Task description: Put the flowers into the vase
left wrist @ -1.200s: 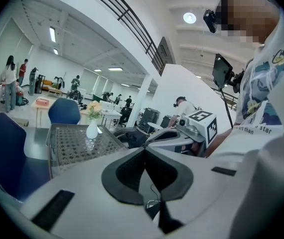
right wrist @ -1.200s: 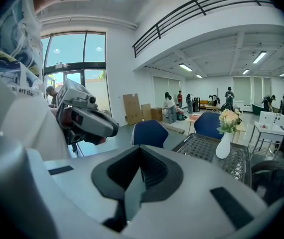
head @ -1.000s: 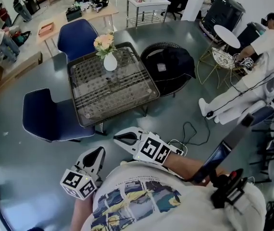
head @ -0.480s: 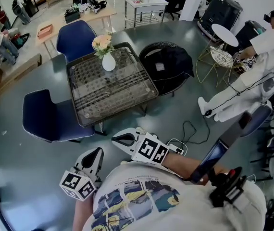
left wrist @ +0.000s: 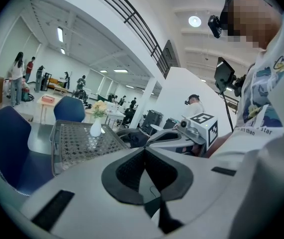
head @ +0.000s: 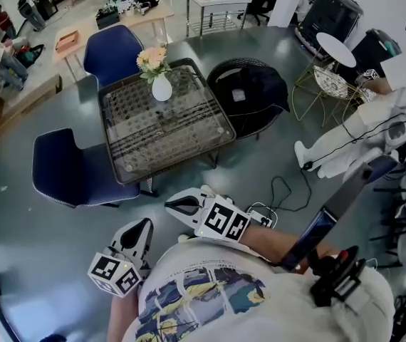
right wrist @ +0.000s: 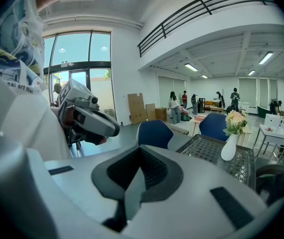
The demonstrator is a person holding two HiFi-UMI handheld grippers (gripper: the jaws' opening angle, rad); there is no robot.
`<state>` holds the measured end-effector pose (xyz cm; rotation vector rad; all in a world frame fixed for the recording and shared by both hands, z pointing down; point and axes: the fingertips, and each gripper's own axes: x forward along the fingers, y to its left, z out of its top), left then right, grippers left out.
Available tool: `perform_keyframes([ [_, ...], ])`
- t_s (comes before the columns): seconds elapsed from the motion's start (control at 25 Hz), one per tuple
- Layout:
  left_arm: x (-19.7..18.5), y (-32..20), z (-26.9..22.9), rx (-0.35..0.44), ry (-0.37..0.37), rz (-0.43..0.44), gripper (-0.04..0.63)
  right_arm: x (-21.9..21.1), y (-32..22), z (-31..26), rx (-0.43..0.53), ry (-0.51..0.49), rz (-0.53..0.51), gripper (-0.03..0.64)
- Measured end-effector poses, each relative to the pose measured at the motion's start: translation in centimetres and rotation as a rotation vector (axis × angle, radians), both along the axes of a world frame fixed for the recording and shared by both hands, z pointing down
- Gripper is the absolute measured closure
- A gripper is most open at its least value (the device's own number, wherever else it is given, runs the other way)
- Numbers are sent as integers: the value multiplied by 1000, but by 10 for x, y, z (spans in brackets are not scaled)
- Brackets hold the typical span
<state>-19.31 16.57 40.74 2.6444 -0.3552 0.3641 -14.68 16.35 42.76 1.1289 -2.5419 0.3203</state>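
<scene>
Across the far half of the square table (head: 174, 137), whose top is a dark perforated grid inside a metal rim, a smooth white teardrop vase (head: 162, 89) stands upright with pale peach flowers (head: 152, 58) already in it. Near the person's torso, the left gripper (head: 144, 224) and right gripper (head: 172, 205) each have grey padded jaws pressed together on nothing. Only the head view shows the looped black cable (head: 283, 191) on the floor; only the right gripper view shows tall windows (right wrist: 77, 68).

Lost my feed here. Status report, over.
Left tool, right tool shut, empty. Peach flowers already in white vase on mesh-topped table. Nothing in the way.
</scene>
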Motion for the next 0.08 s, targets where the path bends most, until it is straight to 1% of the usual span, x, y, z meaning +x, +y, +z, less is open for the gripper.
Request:
perform_keyframes([
  [0.08, 1, 0, 1, -1, -2, -3, 586, 3, -1, 1, -2, -1, 2, 607],
])
